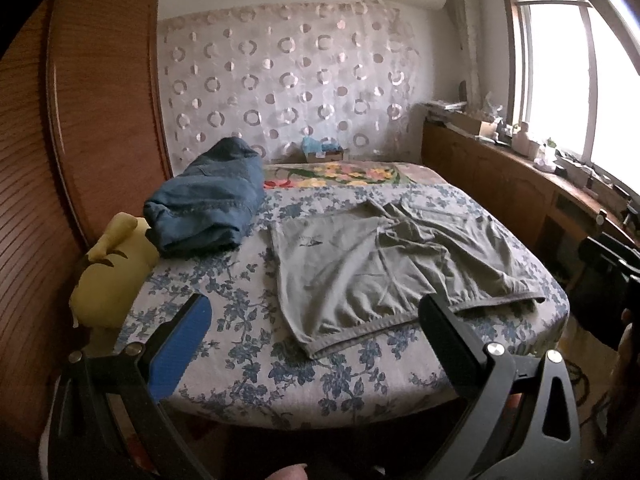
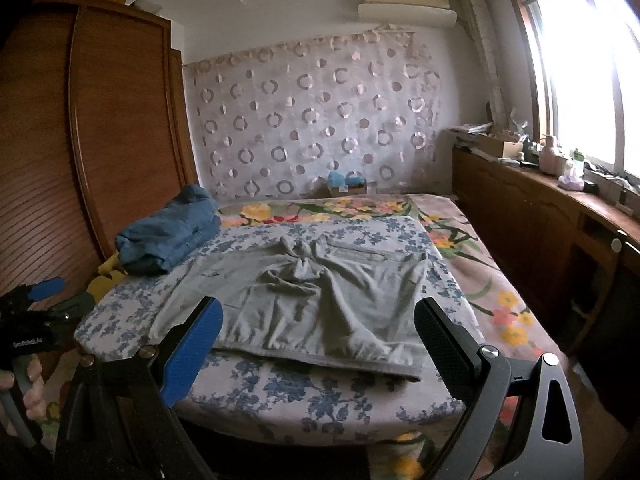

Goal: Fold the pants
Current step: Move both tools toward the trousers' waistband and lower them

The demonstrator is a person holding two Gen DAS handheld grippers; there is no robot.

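Your pants (image 2: pixel 316 304) lie spread, a bit rumpled, near the bed's (image 2: pixel 280 400) foot, hem edge toward you for an easy pinch. Your left claw (image 1: pixel 316 344) and right claw (image 2: pixel 320 348) both gape wide, empty, short of the cloth.

Bed (image 2: pixel 340 408) w/ blue floral sheet. Folded blue denim (image 1: pixel 208 204) at left edge, yellow plush (image 1: pixel 112 276) beside it. Wooden wardrobe (image 2: pixel 80 140) left, circle-print curtain (image 2: pixel 312 120) behind, cluttered sideboard (image 2: pixel 532 208) under window (image 2: pixel 580 60).

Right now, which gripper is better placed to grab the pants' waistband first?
Probably right. The right gripper frames the grey pants' waistband squarely, jaws open. The left gripper sits off toward their left corner.
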